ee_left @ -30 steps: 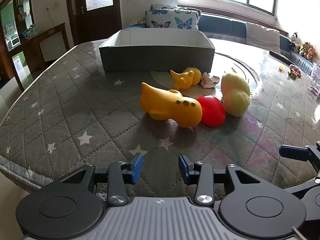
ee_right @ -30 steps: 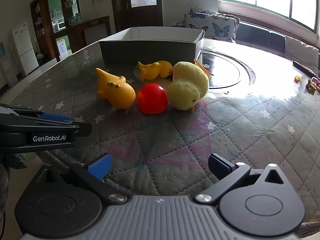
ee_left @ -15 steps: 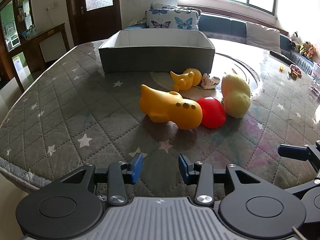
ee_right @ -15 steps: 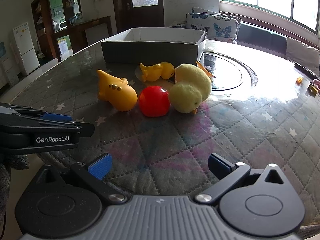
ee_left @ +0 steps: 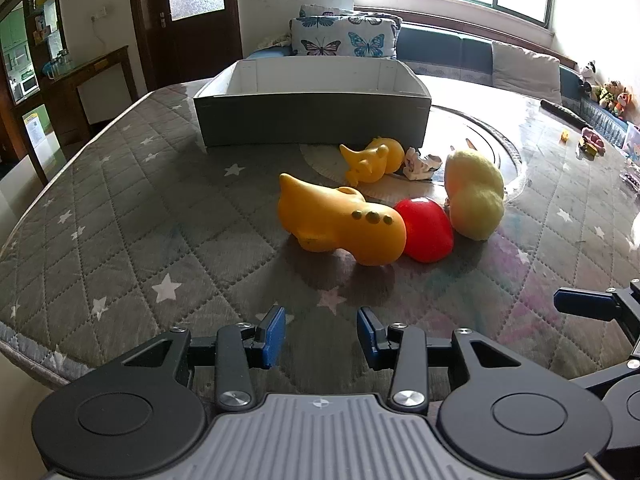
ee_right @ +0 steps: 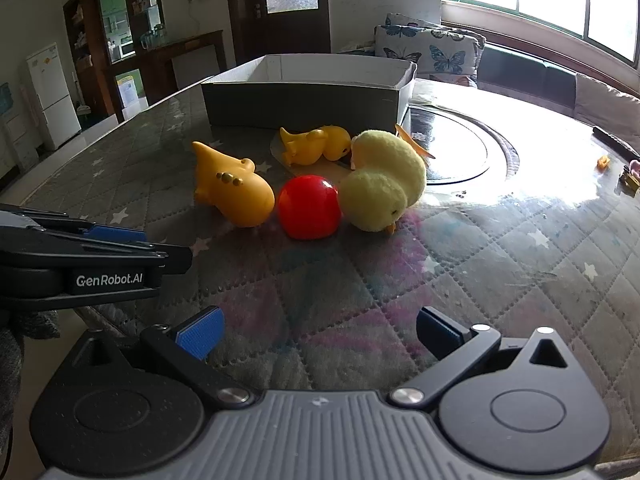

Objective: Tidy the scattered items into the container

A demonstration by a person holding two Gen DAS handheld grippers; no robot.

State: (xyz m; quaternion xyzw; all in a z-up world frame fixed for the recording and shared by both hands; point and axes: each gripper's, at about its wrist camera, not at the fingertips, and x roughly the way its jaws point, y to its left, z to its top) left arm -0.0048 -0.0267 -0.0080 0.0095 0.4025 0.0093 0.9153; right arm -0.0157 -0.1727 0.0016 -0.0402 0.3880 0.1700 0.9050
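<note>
So we held both tools low at the near bench edge, approx 6 o'clock from the toy cluster. Left gripper (ee_left: 320, 330) jaws stood partly open w/ nothing between; right gripper (ee_right: 320, 330) jaws spread wide, also empty, prob. ready for a bulky grab. Orange toy (ee_left: 340, 226), red ball (ee_left: 426, 228) and plush chick (ee_left: 474, 200) lay touching in a row; small orange duck (ee_left: 374, 160) sat behind at 12, just before the grey box (ee_left: 312, 124). Nothing showed inside the box yet. Bench wore a quilted star cover (ee_left: 160, 208); butterfly cushions (ee_left: 344, 40) and windows beyond.
</note>
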